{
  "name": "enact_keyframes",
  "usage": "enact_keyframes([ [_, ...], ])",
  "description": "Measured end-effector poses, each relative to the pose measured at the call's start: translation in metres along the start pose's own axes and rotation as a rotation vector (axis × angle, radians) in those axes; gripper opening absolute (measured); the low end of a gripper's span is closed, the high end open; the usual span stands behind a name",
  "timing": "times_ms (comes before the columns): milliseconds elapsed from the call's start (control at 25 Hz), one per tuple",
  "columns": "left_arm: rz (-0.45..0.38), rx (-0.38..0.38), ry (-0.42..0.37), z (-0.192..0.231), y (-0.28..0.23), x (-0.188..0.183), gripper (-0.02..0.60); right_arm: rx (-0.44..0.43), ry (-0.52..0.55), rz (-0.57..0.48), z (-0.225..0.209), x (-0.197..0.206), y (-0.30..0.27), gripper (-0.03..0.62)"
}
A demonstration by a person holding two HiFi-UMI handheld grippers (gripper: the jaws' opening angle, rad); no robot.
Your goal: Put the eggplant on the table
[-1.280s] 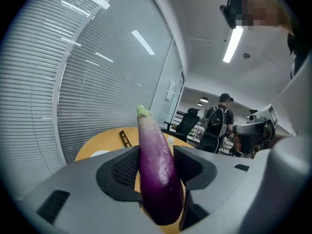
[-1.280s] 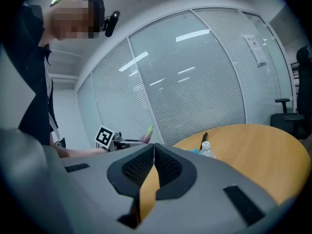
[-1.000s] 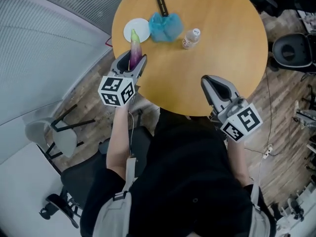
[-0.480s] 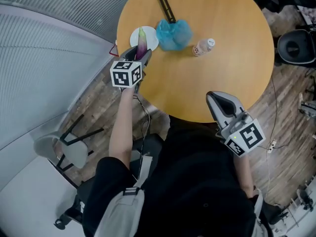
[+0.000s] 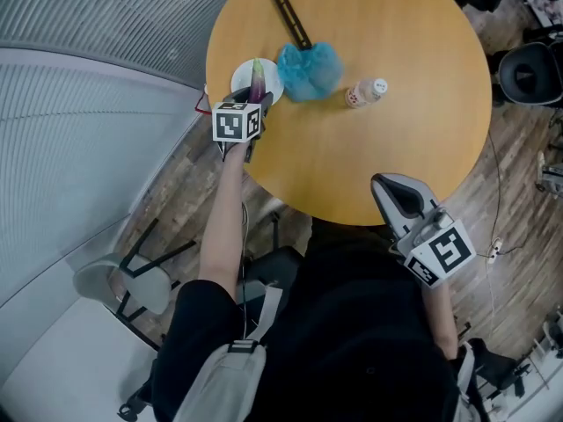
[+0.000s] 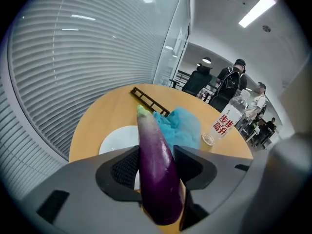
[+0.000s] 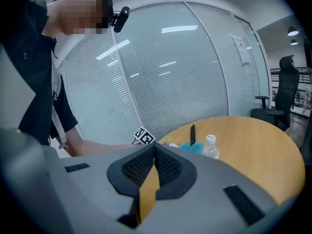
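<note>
My left gripper [image 5: 253, 102] [image 6: 155, 164] is shut on a purple eggplant [image 6: 156, 172] with a pale green tip. In the head view the eggplant [image 5: 257, 79] pokes out over the white plate [image 5: 267, 88] at the left edge of the round wooden table [image 5: 396, 139]. My right gripper [image 5: 398, 193] [image 7: 154, 164] hangs at the table's near edge, its jaws shut with nothing between them.
A blue scrunchy sponge [image 5: 309, 67] lies just right of the plate, with a black strip [image 5: 289, 15] behind it and a small water bottle [image 5: 364, 93] further right. A chair [image 5: 123, 275] stands on the floor at the left. People stand far behind the table [image 6: 233, 84].
My left gripper has carried the eggplant forward and down, from the table's near-left rim to over the white plate. The right gripper has shifted only slightly.
</note>
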State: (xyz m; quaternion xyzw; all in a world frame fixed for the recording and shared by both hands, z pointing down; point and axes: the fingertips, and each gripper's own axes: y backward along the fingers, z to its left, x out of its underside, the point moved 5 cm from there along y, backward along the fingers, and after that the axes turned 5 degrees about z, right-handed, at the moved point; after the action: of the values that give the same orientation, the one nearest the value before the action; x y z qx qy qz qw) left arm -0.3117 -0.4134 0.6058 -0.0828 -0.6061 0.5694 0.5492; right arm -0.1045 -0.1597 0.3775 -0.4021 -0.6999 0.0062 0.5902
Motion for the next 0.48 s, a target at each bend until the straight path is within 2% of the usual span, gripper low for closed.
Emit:
enact_keyframes([
  [240,0.078,-0.016,0.022,0.017,-0.032,-0.002,0.229,0.012,0.015,0.027,-0.003,-0.001,-0.003,0.017],
  [480,0.110,0.004,0.076,0.023,-0.051,-0.005,0.232,0.037,-0.006,0.022,-0.015,-0.003,0.004,0.017],
])
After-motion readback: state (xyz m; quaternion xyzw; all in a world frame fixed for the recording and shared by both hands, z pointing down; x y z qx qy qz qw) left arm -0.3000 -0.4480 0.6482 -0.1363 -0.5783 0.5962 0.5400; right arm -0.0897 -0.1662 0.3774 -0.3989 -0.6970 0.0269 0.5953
